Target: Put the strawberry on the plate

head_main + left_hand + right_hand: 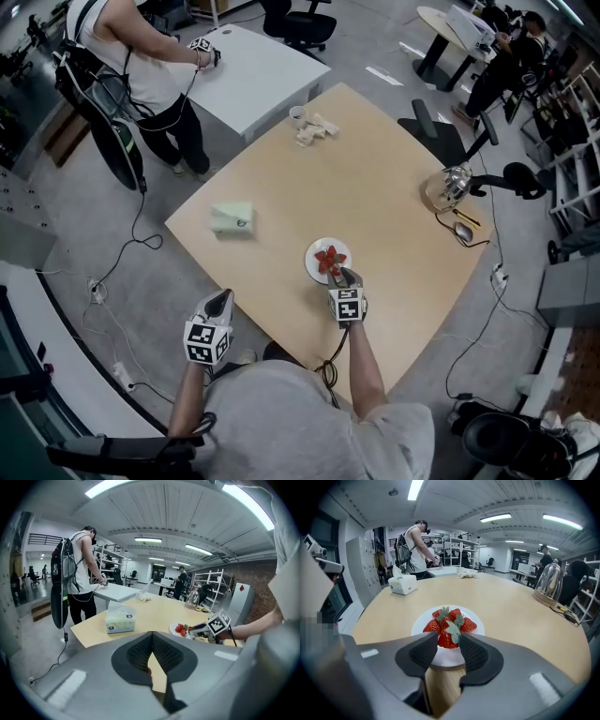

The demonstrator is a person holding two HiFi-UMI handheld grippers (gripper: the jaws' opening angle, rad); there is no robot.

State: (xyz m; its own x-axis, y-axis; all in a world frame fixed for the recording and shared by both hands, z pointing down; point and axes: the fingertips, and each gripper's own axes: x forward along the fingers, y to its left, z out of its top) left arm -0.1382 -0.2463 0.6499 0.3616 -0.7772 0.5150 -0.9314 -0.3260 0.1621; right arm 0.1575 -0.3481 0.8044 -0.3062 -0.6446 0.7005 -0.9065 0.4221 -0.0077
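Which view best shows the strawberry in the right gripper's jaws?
The right gripper view: the strawberry sits large and close, clamped in the right gripper over the plate. The head view shows only a small red cluster; the left gripper view shows it tiny and distant.

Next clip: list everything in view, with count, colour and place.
table: one, beige, centre
plate: one, white, near table edge
strawberries: about four, red, on plate
strawberry: one, red, between right jaws, over plate
tissue box: one, pale green, table's left side
cup: one, white, far table edge
glass dome: one, clear, table's right edge
white table: one, beyond beige one
standing person: one, at white table
seated person: one, far right
chairs: several, black, at back
left gripper: grey, shut, empty, beside table
right gripper: grey, shut on strawberry
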